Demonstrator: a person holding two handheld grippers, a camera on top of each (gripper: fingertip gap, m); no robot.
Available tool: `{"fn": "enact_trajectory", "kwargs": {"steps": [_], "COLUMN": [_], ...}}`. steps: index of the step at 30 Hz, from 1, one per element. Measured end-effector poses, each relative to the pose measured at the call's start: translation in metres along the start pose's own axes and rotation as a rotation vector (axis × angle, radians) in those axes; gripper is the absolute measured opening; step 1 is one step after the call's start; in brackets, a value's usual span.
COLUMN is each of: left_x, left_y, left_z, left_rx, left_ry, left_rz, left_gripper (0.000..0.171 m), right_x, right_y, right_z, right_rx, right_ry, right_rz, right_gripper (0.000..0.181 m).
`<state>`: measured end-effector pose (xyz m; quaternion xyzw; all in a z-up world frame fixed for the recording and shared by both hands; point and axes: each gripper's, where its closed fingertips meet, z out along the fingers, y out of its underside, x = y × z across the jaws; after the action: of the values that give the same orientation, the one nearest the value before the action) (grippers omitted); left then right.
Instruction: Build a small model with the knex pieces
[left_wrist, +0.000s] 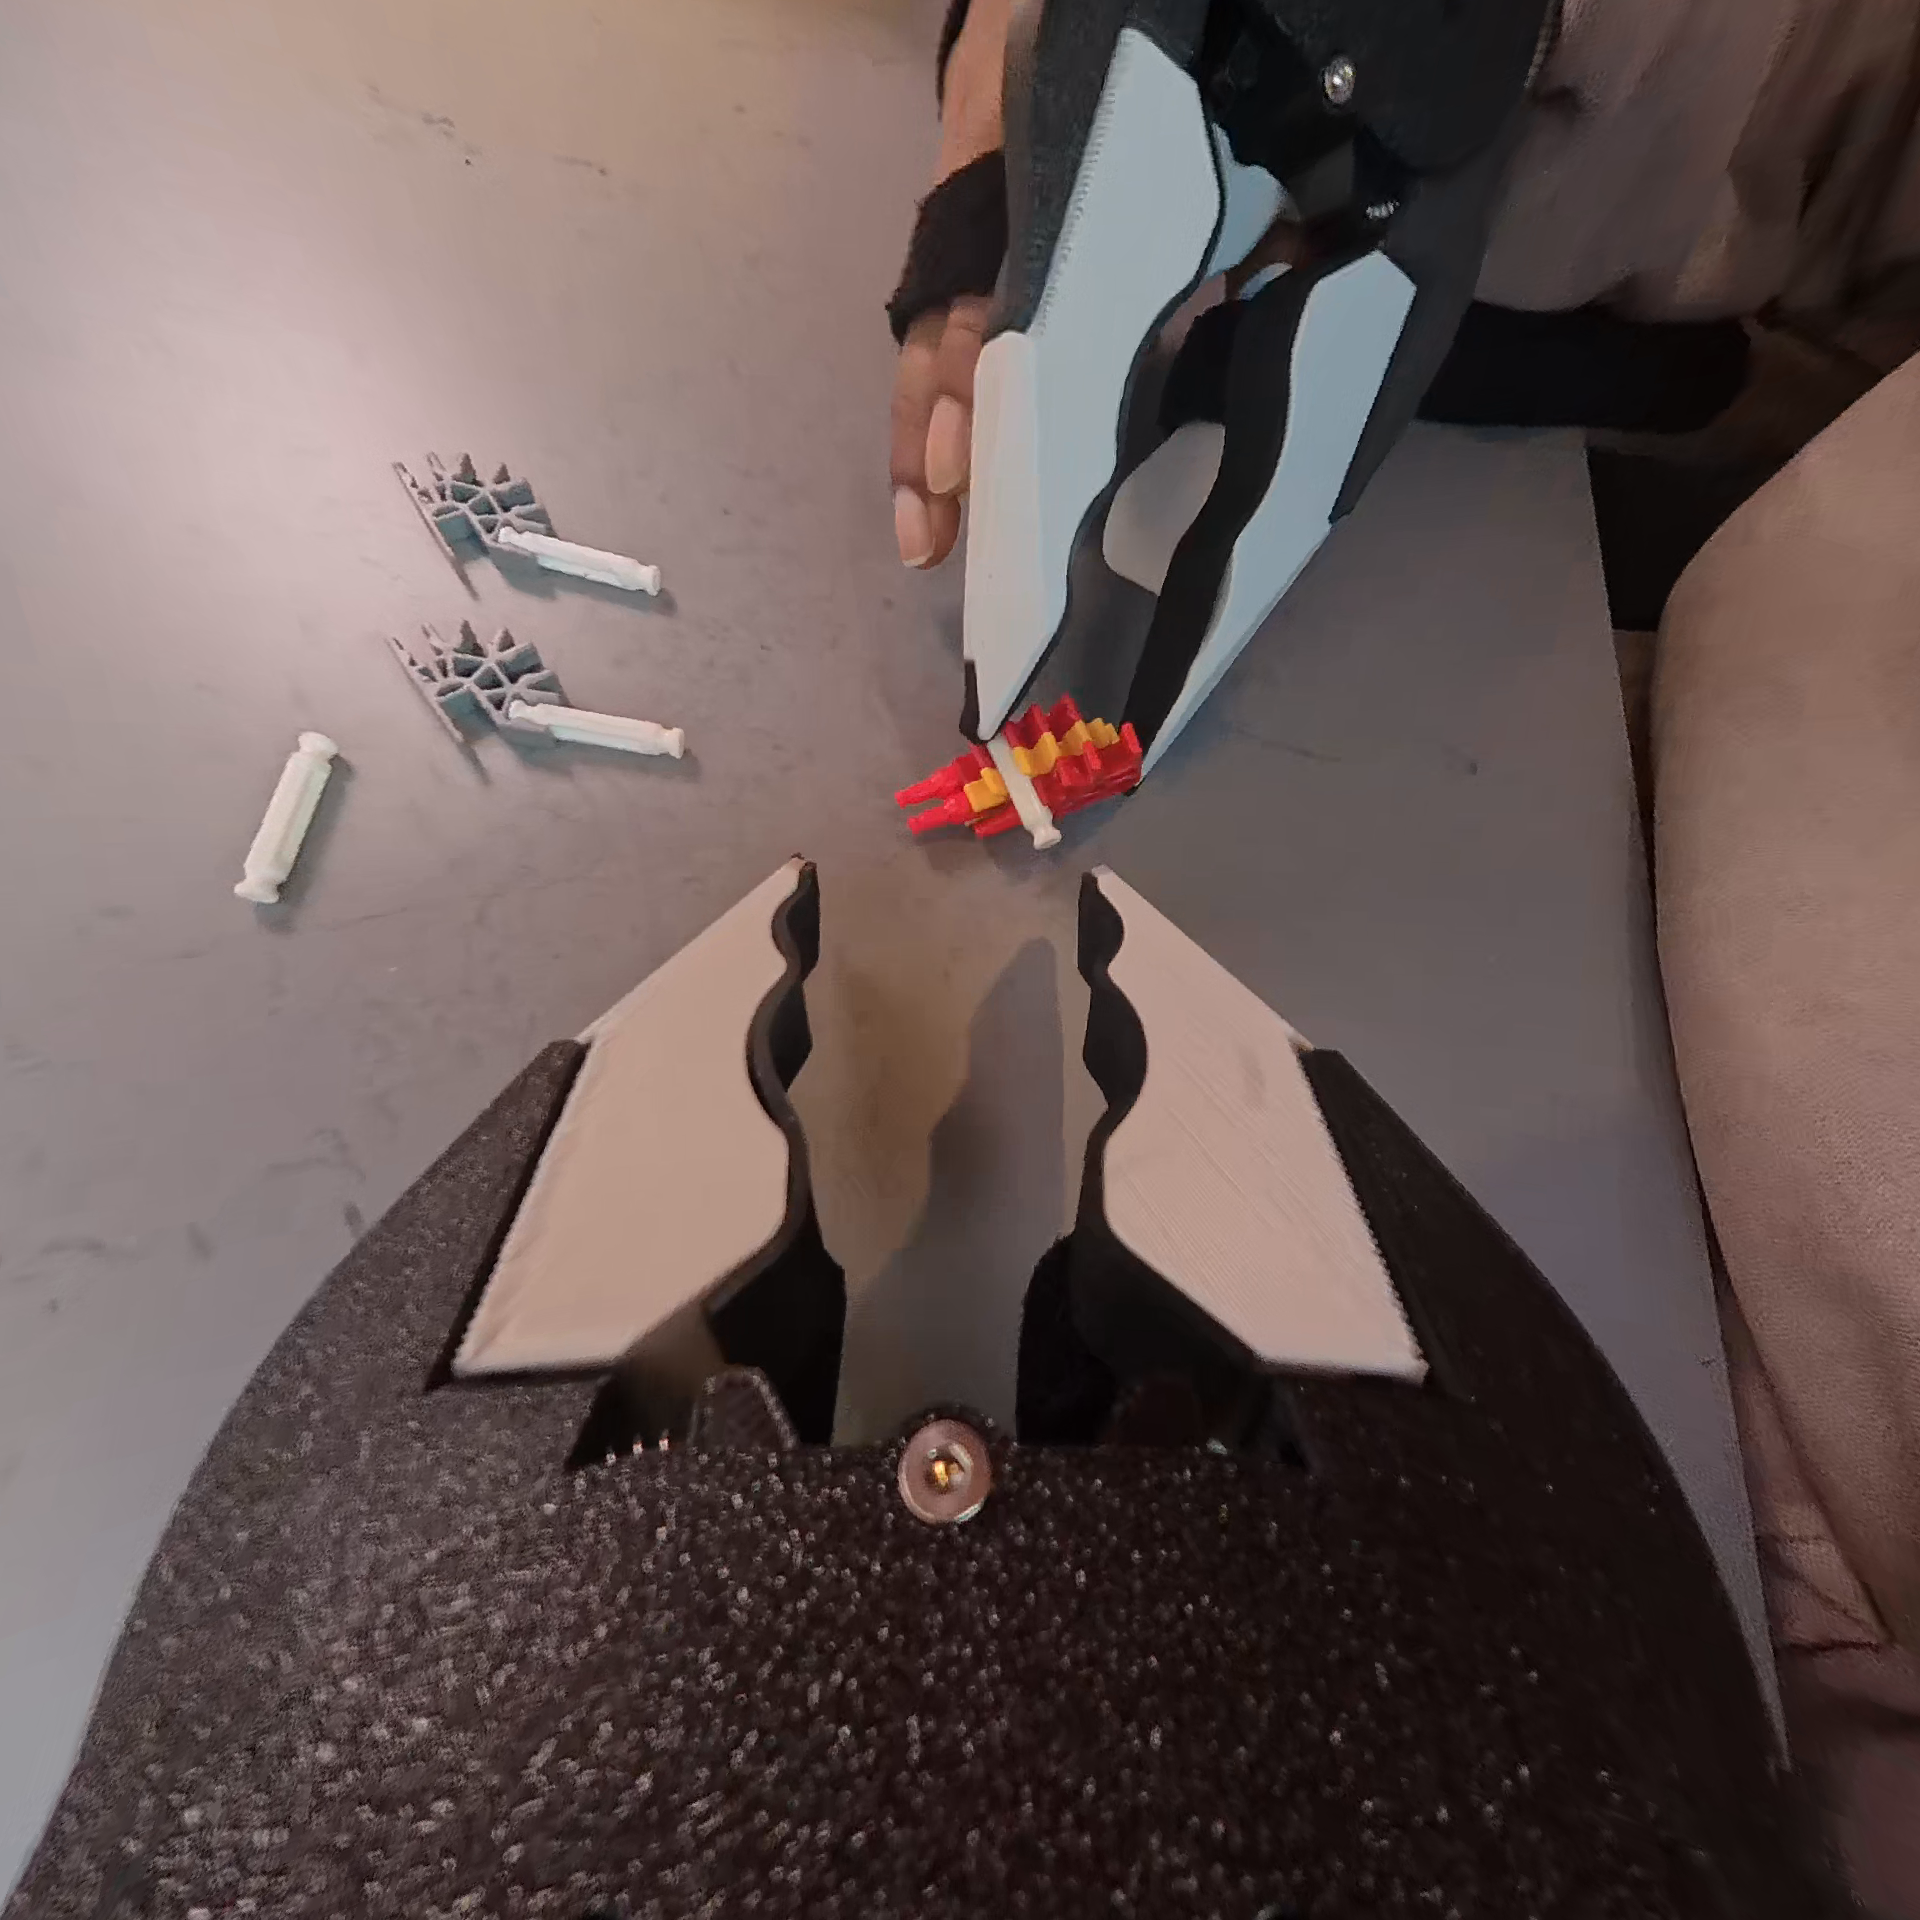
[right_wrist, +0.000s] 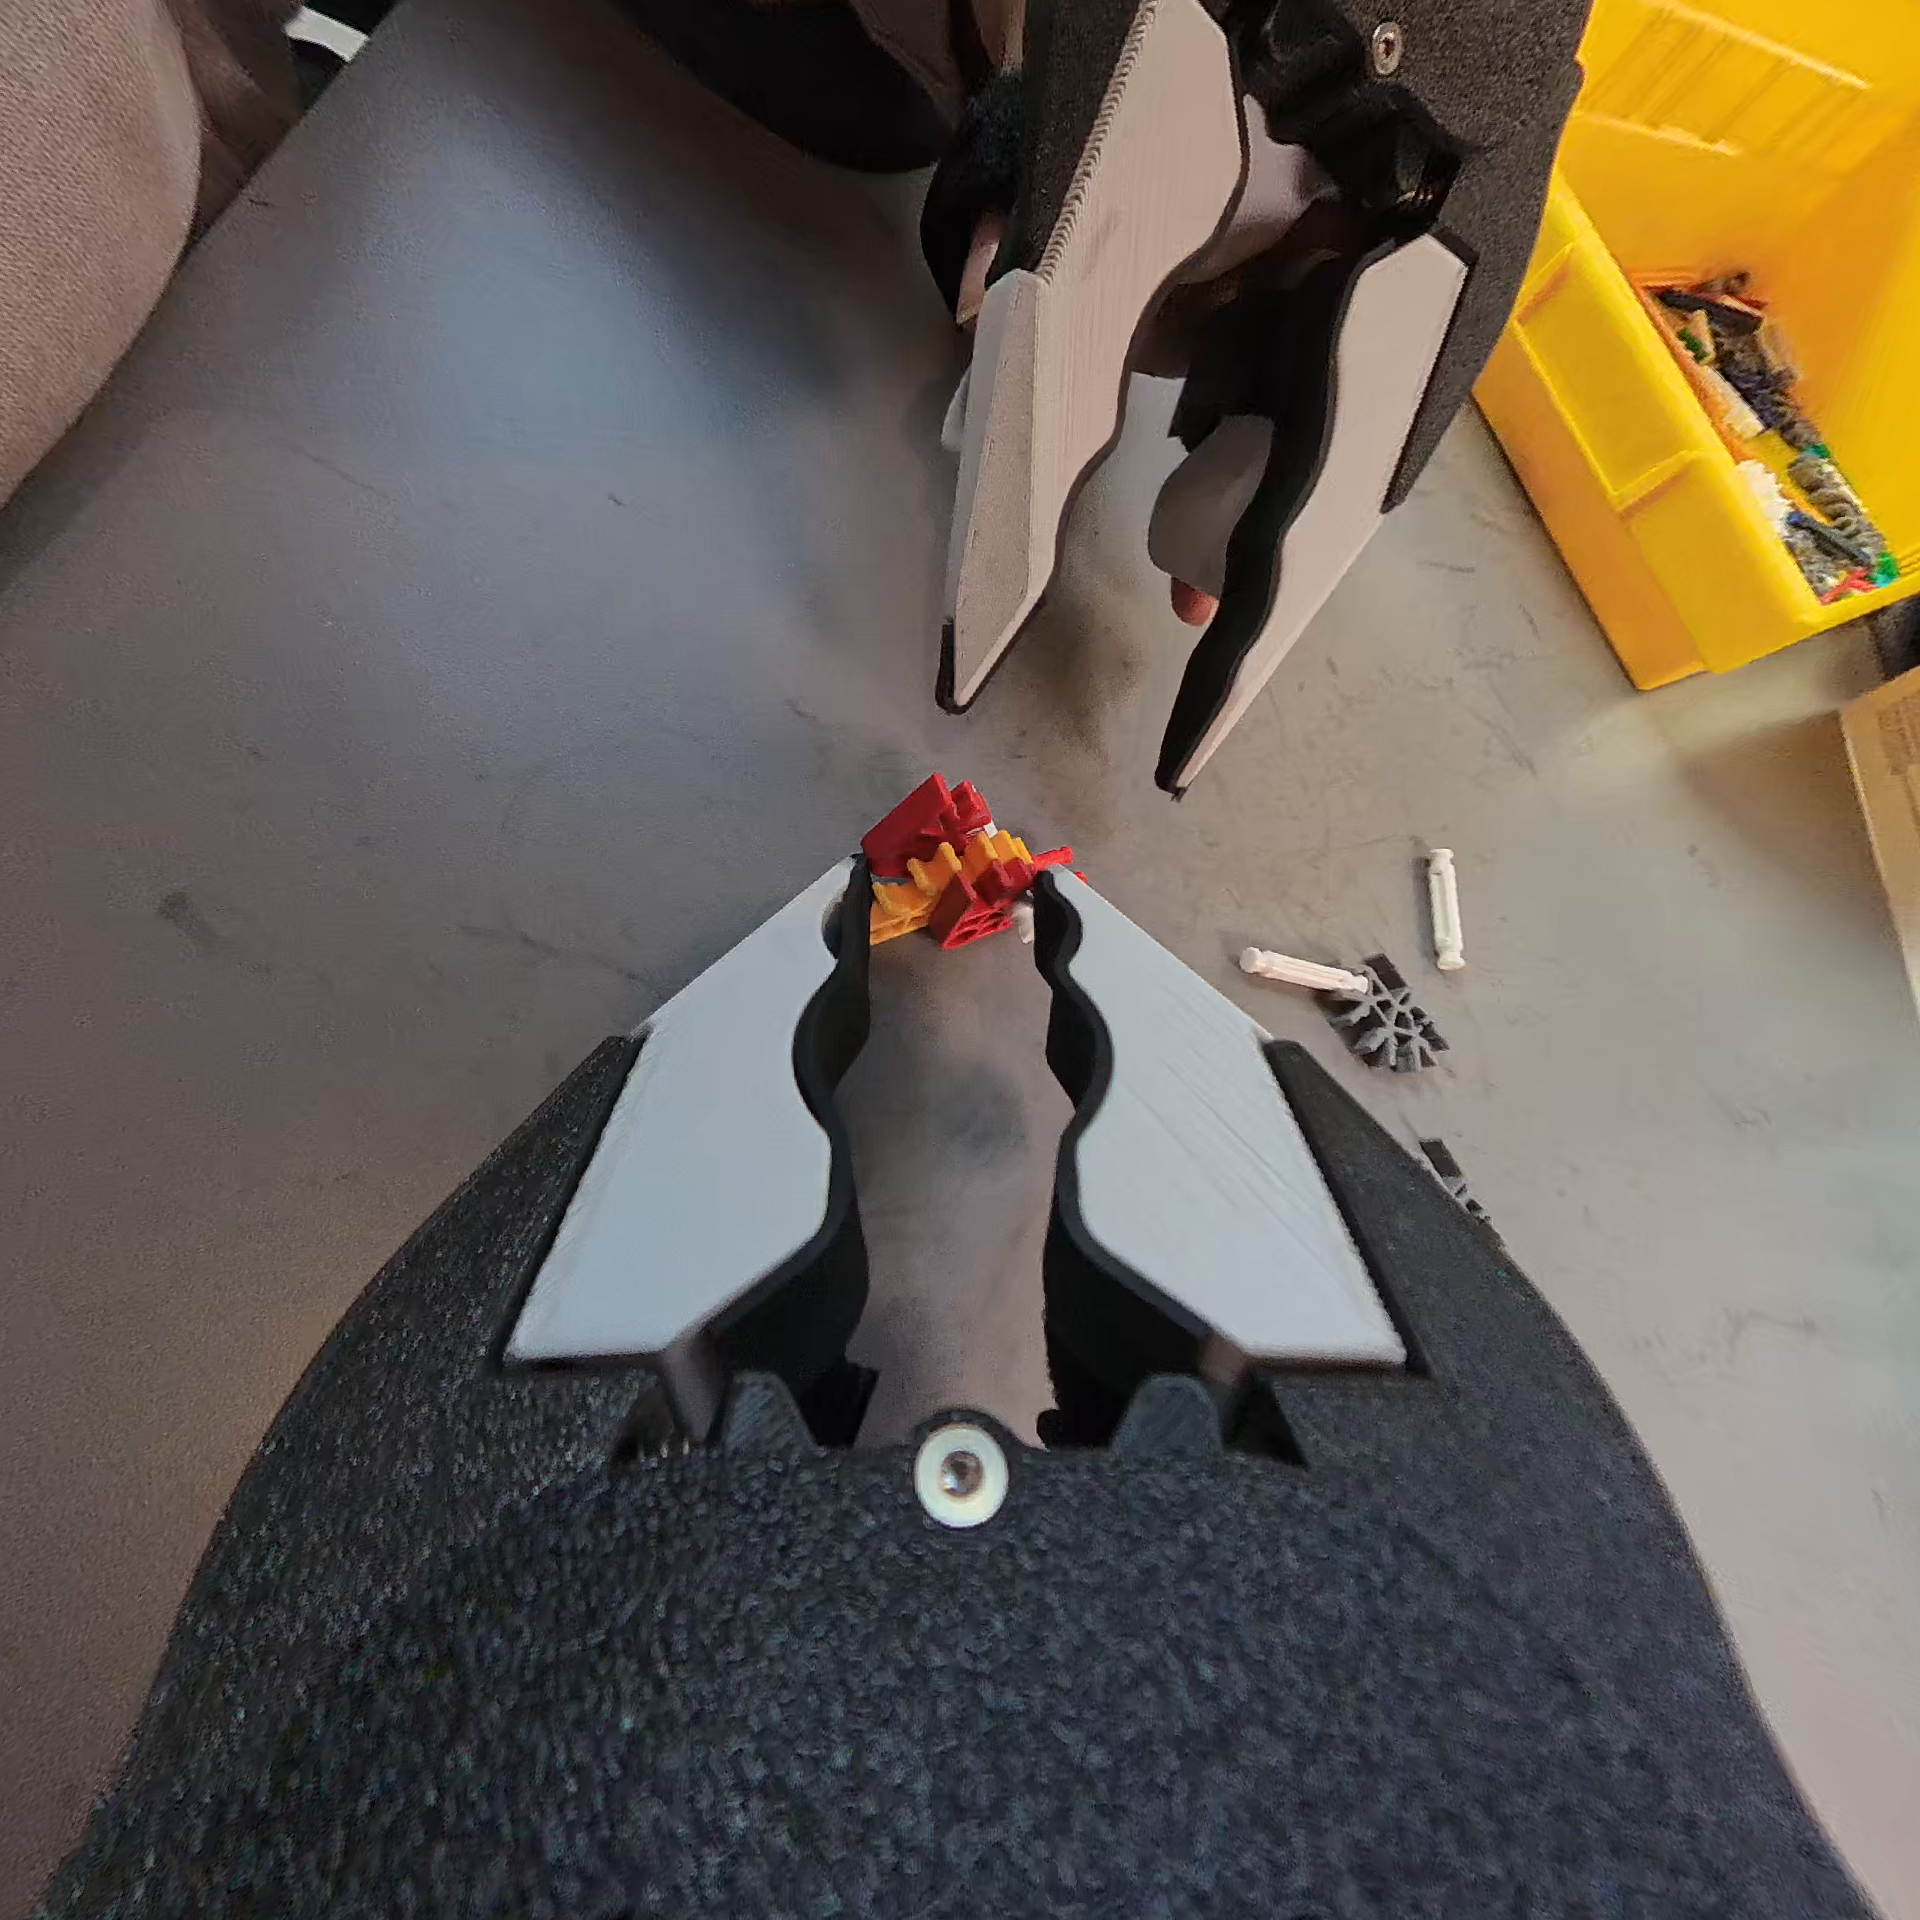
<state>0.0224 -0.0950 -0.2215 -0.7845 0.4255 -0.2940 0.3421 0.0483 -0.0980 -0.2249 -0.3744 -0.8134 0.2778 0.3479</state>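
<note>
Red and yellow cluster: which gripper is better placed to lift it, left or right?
Right. The right gripper already has its fingertips on either side of the red and yellow cluster on the table. The left gripper hangs open, short of it.

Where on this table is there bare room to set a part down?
Bare: the wide stretch of table between the sofa and the red cluster. Crowded: around the grey connectors and white rods, and by the yellow bin.

On the grey worktop (left_wrist: 520, 260): two grey toothed connectors (left_wrist: 480, 509) with white rods (left_wrist: 579, 548), a loose white rod (left_wrist: 283, 818), a yellow parts bin (right_wrist: 1621, 436) at the edge.
</note>
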Motion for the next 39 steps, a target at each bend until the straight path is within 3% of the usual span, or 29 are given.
{"fn": "enact_trajectory", "kwargs": {"steps": [6, 9, 13, 20, 28, 32, 39], "left_x": [0.011, 0.019, 0.027, 0.028, 0.023, 0.018, 0.010], "left_y": [-0.006, -0.011, -0.018, -0.029, -0.019, -0.020, -0.026], "left_z": [0.018, 0.022, 0.019, 0.015, 0.013, 0.011, 0.001], "left_rx": [-0.041, -0.034, 0.010, 0.059, 0.030, 0.039, 0.106], "left_ry": [0.108, 0.157, 0.194, 0.247, 0.171, 0.107, 0.101], "left_rz": [0.152, 0.148, 0.084, -0.150, -0.109, -0.093, -0.168], "left_gripper": [0.053, 0.033, 0.020, 0.017, 0.020, 0.008, 0.008], "right_x": [0.000, 0.000, -0.001, 0.007, 0.006, 0.015, 0.031], "right_y": [-0.006, -0.013, -0.014, -0.018, -0.010, -0.012, -0.021], "right_z": [-0.003, -0.007, -0.017, -0.027, -0.023, -0.017, -0.017], "right_rx": [0.039, 0.078, 0.062, 0.080, 0.019, 0.050, 0.193], "right_ry": [-0.168, -0.234, -0.385, -0.604, -0.808, -0.804, -0.697], "right_rz": [0.100, 0.195, 0.406, 0.667, 0.859, 0.914, 0.973], "right_gripper": [0.028, 0.028, 0.027, 0.027, 0.027, 0.027, 0.027]}}
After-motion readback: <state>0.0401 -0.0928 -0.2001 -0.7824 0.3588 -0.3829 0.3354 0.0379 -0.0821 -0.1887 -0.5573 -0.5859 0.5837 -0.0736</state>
